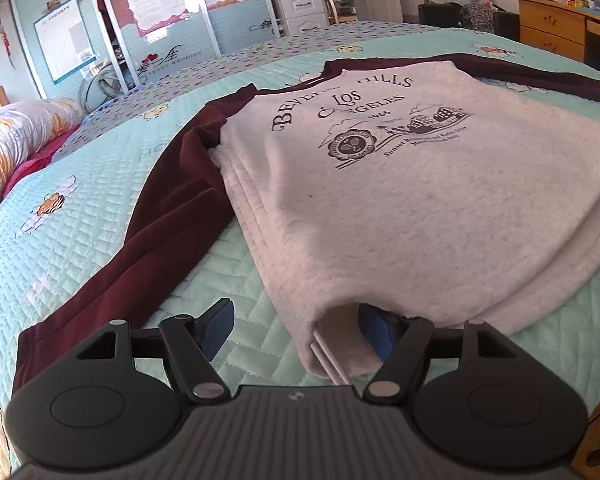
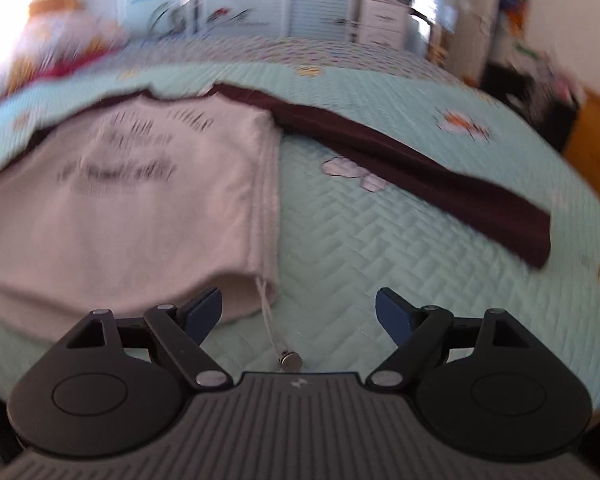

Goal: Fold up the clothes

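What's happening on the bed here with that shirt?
A person with a two-finger gripper in each hand is starting to fold a grey printed sweatshirt with maroon sleeves, spread flat on a mint quilted bedspread. The left gripper is at the hem's near corner, with one pad tucked under the fabric edge and its jaws not pressed shut. The right gripper is open at the opposite hem corner, holding nothing, a white drawstring lying between its fingers. Both sleeves lie outstretched, not yet folded.

**Bright daylight, one view sharp and one blurred**

The left wrist view is sharp and evenly lit; the print on the sweatshirt (image 1: 380,168) reads clearly. The right wrist view is smeared by motion, with white glare in its upper left corner. Both views bow the bedspread (image 2: 340,240) and darken at the corners.
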{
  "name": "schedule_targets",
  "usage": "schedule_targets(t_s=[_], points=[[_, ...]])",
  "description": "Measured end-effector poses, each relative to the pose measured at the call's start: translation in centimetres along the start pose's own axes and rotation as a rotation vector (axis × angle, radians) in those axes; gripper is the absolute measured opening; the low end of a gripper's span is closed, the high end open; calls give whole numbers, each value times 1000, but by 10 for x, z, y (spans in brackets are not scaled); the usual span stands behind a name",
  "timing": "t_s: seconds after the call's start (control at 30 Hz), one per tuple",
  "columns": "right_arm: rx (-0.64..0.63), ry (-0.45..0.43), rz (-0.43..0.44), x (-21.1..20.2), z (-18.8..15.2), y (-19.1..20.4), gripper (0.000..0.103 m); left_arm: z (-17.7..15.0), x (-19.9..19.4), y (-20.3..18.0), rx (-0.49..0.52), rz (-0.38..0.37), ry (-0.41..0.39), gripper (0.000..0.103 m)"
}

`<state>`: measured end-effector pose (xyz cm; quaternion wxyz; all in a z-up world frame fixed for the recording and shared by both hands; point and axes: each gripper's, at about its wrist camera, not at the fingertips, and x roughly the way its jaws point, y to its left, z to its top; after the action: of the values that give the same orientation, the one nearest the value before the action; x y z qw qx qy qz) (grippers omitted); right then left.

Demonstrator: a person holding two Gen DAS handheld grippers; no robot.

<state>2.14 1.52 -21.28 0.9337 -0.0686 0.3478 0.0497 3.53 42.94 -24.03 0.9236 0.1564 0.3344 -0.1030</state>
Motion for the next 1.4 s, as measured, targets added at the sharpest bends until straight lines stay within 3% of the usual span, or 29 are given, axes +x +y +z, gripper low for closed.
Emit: schedule_targets(t_s=[0.03,0.17,0.23,0.27,0.33,0.4,0.43,0.47,0.5,0.6,0.63,0.73,1.0,1.17,1.3,1.4], points=[[-56,2,-5,4,-1,7,84,0,1,-1,-3,5,-2,72],[-79,4,-5,26,3,14,83,1,1,-5,-12,10,-13,71],[-104,-11,-25,34,5,17,76,2,3,-6,-20,12,-14,71],[-97,-9,-21,38,7,18,62,2,4,-6,-26,12,-13,71],[-82,-3,-11,45,12,18,48,4,6,-6,-50,10,-9,71],[-86,21,1,52,16,24,25,5,8,-6,-71,9,-6,71],[-106,14,-14,53,17,28,22,5,8,-6,-75,8,-6,70],[-110,0,-14,52,18,30,18,5,8,-6,-80,3,-11,62],[-95,-8,-7,51,20,30,8,5,7,-8,-81,6,-16,45],[-48,-42,-4,45,24,30,8,5,5,-14,-75,45,-30,12],[-30,-53,-4,43,24,28,7,4,4,-14,-83,54,-33,10],[4,-78,-11,39,27,22,7,3,1,-8,-129,75,-35,8],[-69,-102,-7,19,36,28,6,17,-47,-4,-163,162,-137,8],[29,-62,-45,17,18,18,6,1,-57,-2,-180,179,-93,8],[48,12,-51,33,17,21,7,-12,-29,10,-253,96,44,13],[5,36,-44,34,24,24,7,-16,-31,15,-284,85,43,18]])
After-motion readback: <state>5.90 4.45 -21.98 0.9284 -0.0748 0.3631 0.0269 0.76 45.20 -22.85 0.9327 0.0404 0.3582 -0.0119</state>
